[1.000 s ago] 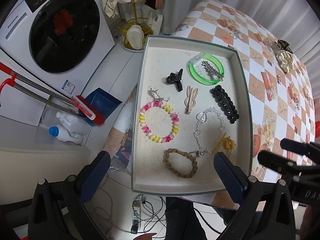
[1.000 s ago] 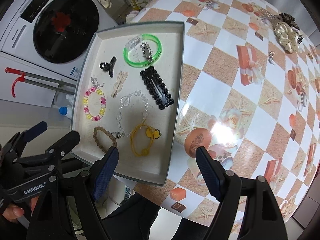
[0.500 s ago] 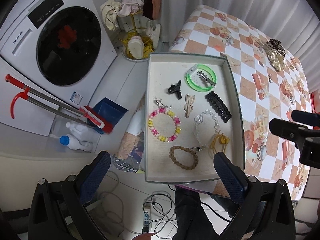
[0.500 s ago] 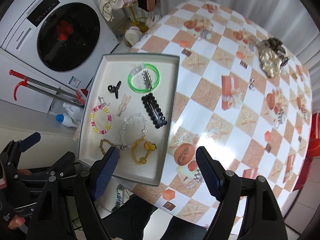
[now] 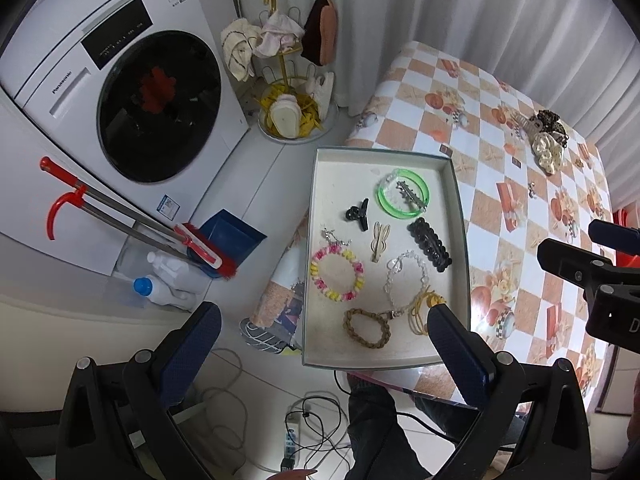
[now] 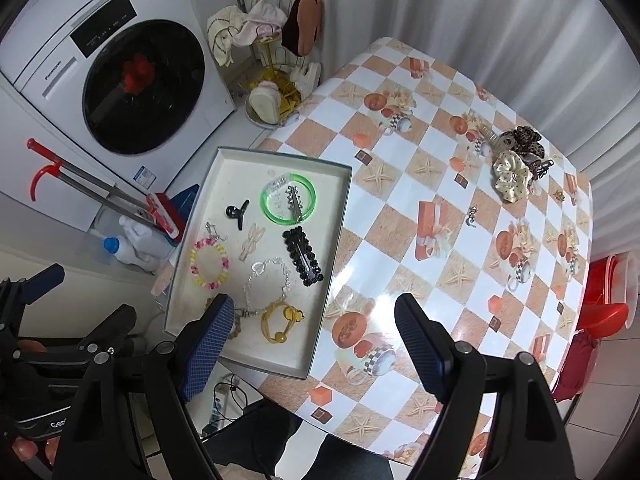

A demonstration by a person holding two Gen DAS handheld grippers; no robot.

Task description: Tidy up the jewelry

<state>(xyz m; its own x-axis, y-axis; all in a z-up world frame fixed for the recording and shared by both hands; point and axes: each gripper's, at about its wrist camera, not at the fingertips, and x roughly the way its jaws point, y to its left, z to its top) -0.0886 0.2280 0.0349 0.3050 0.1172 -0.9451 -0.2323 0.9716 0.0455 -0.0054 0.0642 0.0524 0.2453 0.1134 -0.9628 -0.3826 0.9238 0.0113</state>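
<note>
A grey tray (image 5: 462, 240) (image 6: 338, 224) lies at the table's left edge. It holds a green bangle (image 5: 404, 196) (image 6: 288, 203), a black bead clip (image 5: 430, 244) (image 6: 303, 257), a pink-yellow bracelet (image 5: 337, 273) (image 6: 209, 262), a clear bead bracelet (image 5: 406, 278) (image 6: 267, 284), a brown braided bracelet (image 5: 366, 328), a yellow hair tie (image 5: 424, 310) (image 6: 282, 318), a black claw clip (image 5: 357, 213) (image 6: 237, 212) and a beige clip (image 5: 378, 241) (image 6: 251, 242). My left gripper (image 5: 320, 344) and right gripper (image 6: 312, 344) are open, empty, high above.
A pile of scrunchies and clips (image 5: 548, 140) (image 6: 516, 160) lies at the table's far side, with a small earring (image 6: 472, 216) nearer. A washing machine (image 5: 120, 112), broom and dustpan (image 5: 224, 240), bottles and cables stand on the floor to the left.
Both grippers have risen and pulled back from the tray, so the table and the room show smaller and wider. The jewellery has not moved.
</note>
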